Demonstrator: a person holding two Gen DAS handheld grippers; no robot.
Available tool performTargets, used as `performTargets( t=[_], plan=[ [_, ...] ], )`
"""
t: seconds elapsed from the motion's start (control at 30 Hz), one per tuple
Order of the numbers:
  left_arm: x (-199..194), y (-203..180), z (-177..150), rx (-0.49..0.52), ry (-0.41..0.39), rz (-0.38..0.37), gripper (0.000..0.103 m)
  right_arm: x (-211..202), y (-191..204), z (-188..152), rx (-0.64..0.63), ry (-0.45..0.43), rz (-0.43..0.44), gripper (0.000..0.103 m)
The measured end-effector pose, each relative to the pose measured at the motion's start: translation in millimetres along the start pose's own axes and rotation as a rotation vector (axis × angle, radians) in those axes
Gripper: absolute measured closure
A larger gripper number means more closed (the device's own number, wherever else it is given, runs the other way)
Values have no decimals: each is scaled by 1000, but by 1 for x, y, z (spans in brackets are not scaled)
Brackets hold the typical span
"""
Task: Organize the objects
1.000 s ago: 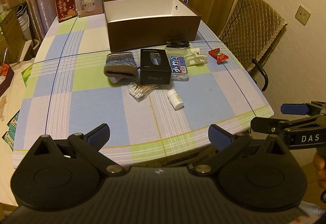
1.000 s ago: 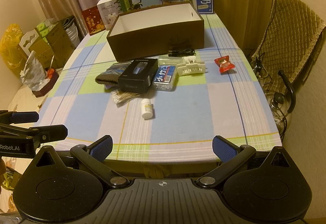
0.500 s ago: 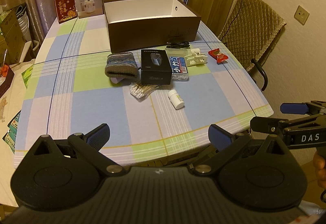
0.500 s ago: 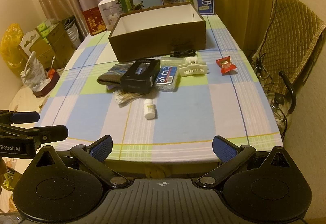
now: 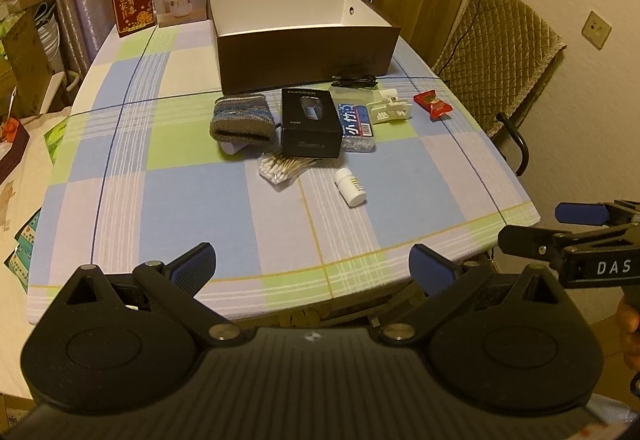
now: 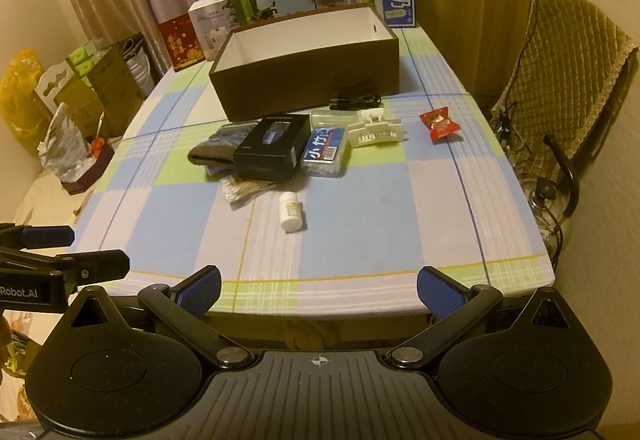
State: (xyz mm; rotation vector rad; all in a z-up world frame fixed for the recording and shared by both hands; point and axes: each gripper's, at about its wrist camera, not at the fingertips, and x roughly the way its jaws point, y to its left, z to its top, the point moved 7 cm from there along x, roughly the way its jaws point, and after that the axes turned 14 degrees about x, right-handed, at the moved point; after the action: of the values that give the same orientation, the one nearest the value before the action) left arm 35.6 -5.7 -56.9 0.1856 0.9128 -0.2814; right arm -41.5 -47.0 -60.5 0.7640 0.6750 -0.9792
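White pill bottle (image 6: 291, 211) lies on its side at table (image 6: 400, 224) centre, nearest item to both tools; long axis runs near 12–6 in the right view, cap end away. It sits dead ahead at 12 o'clock of the right gripper (image 6: 319, 290), about 1 o'clock of the left gripper (image 5: 312, 266); right looks better lined up. Both sets of jaws spread wide, holding nothing, at the near table edge. Beyond: cotton swabs (image 6: 244, 189), black box (image 6: 274, 147), knit sock (image 5: 244, 119), hair claw (image 6: 376, 131), red candy (image 6: 440, 124), open brown box (image 6: 308, 63) at 12. Brown box floor hidden; swabs partly under black box.
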Motion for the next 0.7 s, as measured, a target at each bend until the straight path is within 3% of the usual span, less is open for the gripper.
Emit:
performTargets(
  t=[0.47, 0.7],
  plan=[
    [42, -9, 38, -47, 26, 5, 1, 35, -40, 58, -11, -10, 38, 2],
    [77, -25, 60, -62, 34, -5, 9, 59, -66, 89, -8, 2, 31, 2]
  ],
)
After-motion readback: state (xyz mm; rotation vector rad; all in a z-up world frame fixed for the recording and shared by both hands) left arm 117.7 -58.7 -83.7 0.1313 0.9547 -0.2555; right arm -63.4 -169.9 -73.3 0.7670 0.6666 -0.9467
